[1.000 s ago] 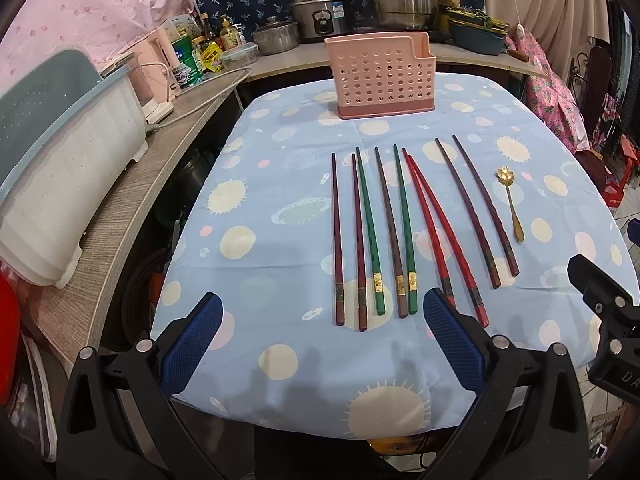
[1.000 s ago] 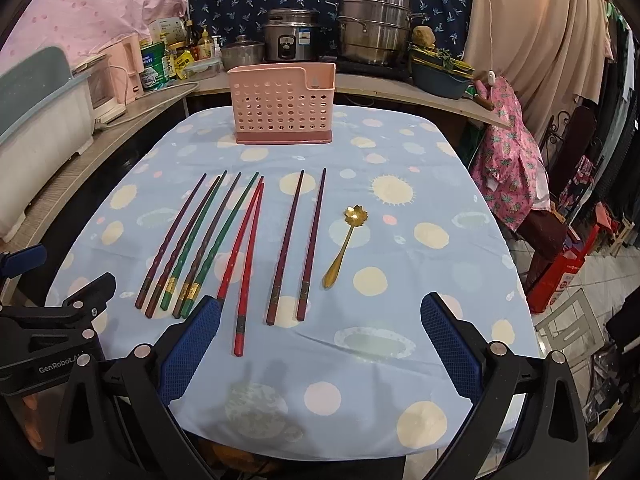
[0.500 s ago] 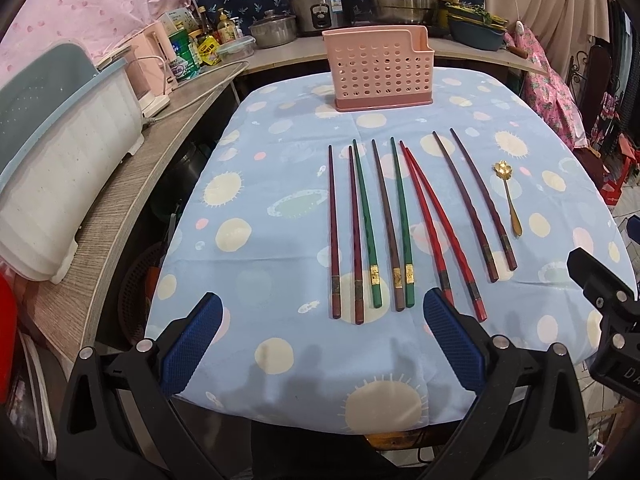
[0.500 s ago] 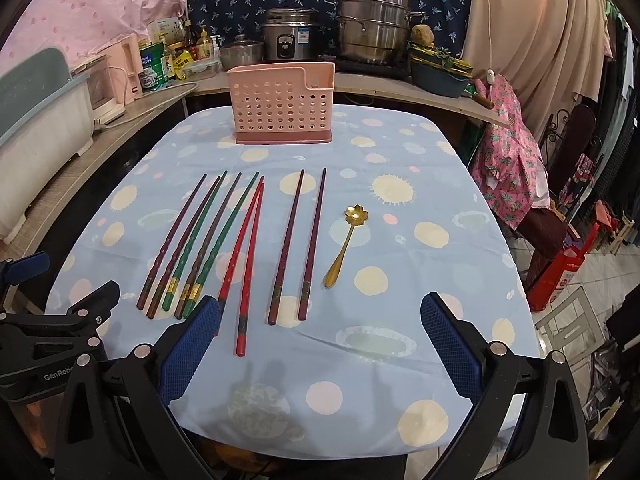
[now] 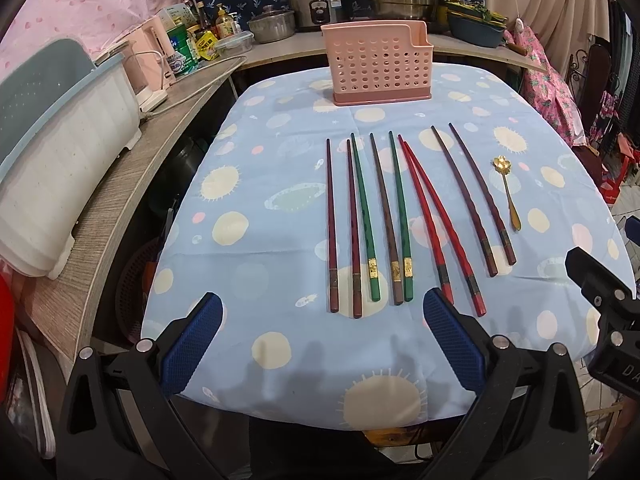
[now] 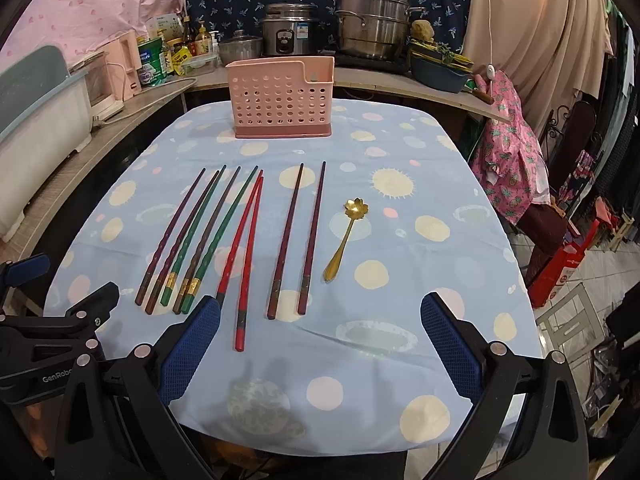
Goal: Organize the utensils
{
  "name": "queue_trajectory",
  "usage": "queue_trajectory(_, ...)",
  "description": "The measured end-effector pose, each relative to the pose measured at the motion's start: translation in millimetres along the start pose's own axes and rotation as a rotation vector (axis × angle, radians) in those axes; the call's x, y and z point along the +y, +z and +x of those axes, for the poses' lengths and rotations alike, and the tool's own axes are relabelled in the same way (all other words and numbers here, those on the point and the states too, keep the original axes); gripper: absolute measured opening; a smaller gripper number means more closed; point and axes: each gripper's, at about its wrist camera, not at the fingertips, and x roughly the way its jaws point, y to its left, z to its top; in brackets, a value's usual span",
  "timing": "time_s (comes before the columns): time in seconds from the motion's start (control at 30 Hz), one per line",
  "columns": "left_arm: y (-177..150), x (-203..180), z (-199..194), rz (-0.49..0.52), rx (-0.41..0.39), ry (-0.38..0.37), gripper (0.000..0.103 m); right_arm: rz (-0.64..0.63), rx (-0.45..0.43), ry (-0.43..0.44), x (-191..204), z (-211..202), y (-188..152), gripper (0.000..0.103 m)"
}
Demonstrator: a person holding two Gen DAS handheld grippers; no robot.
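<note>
- Chopsticks (image 5: 380, 220), 9 of them, are lying side by side on the tablecloth (image 5: 260, 184), with a gold flower spoon (image 6: 345, 240) just beside them on the right.
- Judging by looks, they are light, stiff and likely slippery; gripping near the thicker banded ends seems safest.
- Left gripper (image 5: 318, 346) and right gripper (image 6: 320, 346) are hovering with jaws spread wide, holding nothing.
- Pink perforated utensil holder (image 6: 280, 98) is standing at the far edge.
- Soft cloth may be bunching under a pinch; cluttered counters are crowding the table.
</note>
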Motion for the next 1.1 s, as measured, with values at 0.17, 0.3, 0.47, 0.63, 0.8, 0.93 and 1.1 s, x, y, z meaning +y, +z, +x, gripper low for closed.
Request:
queue_trajectory(0.17,-1.5,0.1,-0.8,-0.001,-0.002,-0.001,0.096,0.001,0.0,0.001,0.0,0.0,-0.1,0.096)
queue_trajectory(0.3,-2.3,0.3,-1.5,-0.003,-0.003,-0.003,0.096,0.0,0.0,0.0,-0.3,-0.3,-0.6,0.096)
queue_trajectory(0.47,-5.0,-0.5,-4.2,-0.002,-0.006,-0.004,0.096,0.002,0.0,0.001,-0.4,-0.5,-1.0,0.096)
queue_trajectory(0.63,-8.6,0.8,-7.0,-0.011,-0.002,-0.007,0.096,0.005,0.004,0.001,-1.5,-0.8,-4.0,0.096)
queue_trajectory(0.8,-10.6,10.5,-1.8,-0.052,0.024,-0.03,0.096,0.016,0.01,0.0,-4.8,0.0,-10.7,0.096)
queue_trajectory(0.93,-9.6,25.4,11.4,-0.111,0.05,-0.058,0.096,0.036,0.015,0.003,-9.9,3.7,-11.5,0.096)
queue_trajectory(1.1,-10.4,36.8,35.6,-0.141,0.086,-0.072,0.095,0.059,0.037,0.001,-16.1,15.2,-12.1,0.096)
